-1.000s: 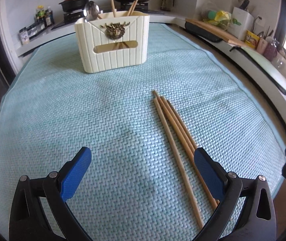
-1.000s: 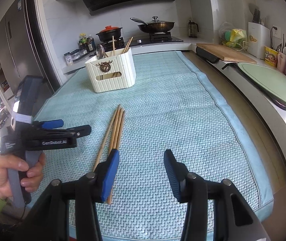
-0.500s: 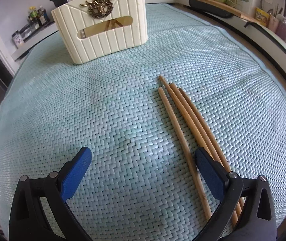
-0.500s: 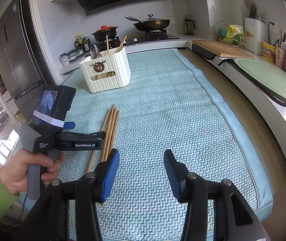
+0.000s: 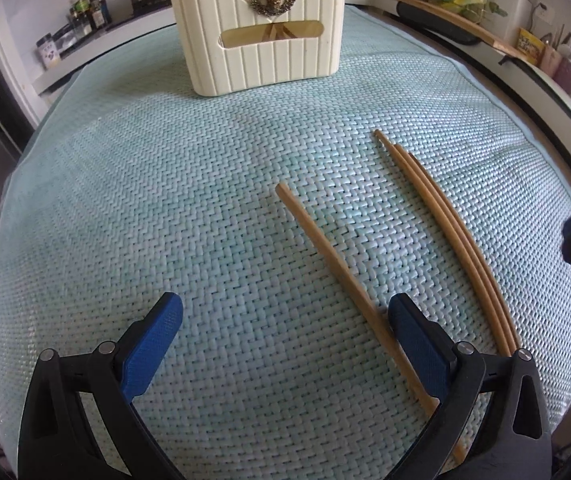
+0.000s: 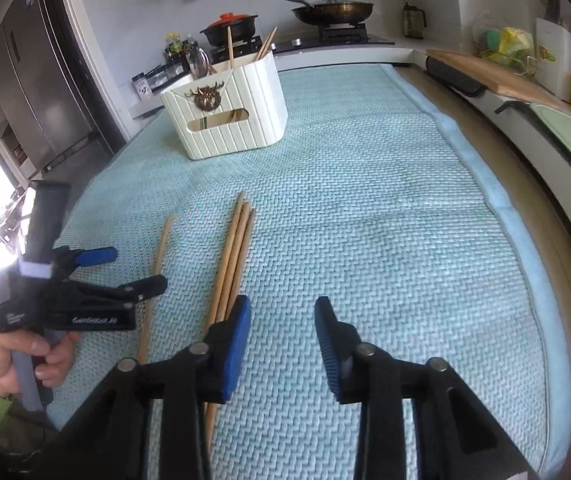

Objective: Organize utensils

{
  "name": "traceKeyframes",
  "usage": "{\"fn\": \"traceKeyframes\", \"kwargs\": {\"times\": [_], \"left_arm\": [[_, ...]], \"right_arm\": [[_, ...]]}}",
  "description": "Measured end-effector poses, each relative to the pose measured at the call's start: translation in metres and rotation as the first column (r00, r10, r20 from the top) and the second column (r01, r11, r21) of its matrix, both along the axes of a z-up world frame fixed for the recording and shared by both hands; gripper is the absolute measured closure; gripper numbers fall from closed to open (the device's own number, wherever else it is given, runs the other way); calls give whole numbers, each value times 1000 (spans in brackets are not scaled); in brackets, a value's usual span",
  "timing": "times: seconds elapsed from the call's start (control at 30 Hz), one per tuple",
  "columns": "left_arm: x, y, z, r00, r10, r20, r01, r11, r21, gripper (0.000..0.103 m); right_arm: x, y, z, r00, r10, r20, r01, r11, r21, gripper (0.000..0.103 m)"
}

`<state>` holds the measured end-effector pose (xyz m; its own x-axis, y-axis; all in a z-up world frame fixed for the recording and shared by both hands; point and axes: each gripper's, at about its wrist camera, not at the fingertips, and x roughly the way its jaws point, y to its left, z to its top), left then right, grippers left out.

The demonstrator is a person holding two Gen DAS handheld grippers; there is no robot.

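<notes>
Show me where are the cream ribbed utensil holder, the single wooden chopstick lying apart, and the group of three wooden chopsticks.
cream ribbed utensil holder [image 5: 261, 60]: left wrist view, front wall.
single wooden chopstick lying apart [image 5: 317, 240]: left wrist view, middle of shaft.
group of three wooden chopsticks [image 6: 235, 256]: right wrist view, middle of shafts.

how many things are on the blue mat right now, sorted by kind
Loose wooden chopsticks lying on the woven light-blue mat: 4, one lone chopstick and a bundle of three
Cream ribbed plastic utensil holder with a brass deer emblem: 1
Total: 5
More utensils stand inside the holder; their number is unclear.
</notes>
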<state>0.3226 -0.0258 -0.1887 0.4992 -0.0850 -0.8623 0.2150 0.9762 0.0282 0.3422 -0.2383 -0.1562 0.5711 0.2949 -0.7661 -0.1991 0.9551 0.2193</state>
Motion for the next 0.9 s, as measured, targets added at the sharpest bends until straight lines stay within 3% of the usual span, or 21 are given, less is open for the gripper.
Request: {"fn": "traceKeyframes", "kwargs": {"times": [0.17,0.3,0.43,0.6,0.7,0.9], "left_arm": [[-10,9,2,1000,13,-1,-13,1000,5,1],[-4,18,-2,1000,25,-6,-25,1000,9,1],[0,24,-4,1000,27,-9,-27,1000,6,1],[1,28,-3,1000,25,-10,-25,1000,-5,1],[1,30,0,1000,27,-8,-27,1000,-11,1],[-2,44,10,998,64,-9,-64,994,-85,1]], "right_arm": [[52,28,-21,994,61,-90,-58,997,41,82],[71,54,-32,987,102,-125,-105,994,-14,86],[76,66,-32,986,111,-128,-121,990,-75,86],[72,59,-33,976,119,-184,-131,990,-54,87],[67,65,-31,971,143,-191,-164,982,-99,87],[58,66,-34,962,149,-230,-186,971,-149,87]]}}
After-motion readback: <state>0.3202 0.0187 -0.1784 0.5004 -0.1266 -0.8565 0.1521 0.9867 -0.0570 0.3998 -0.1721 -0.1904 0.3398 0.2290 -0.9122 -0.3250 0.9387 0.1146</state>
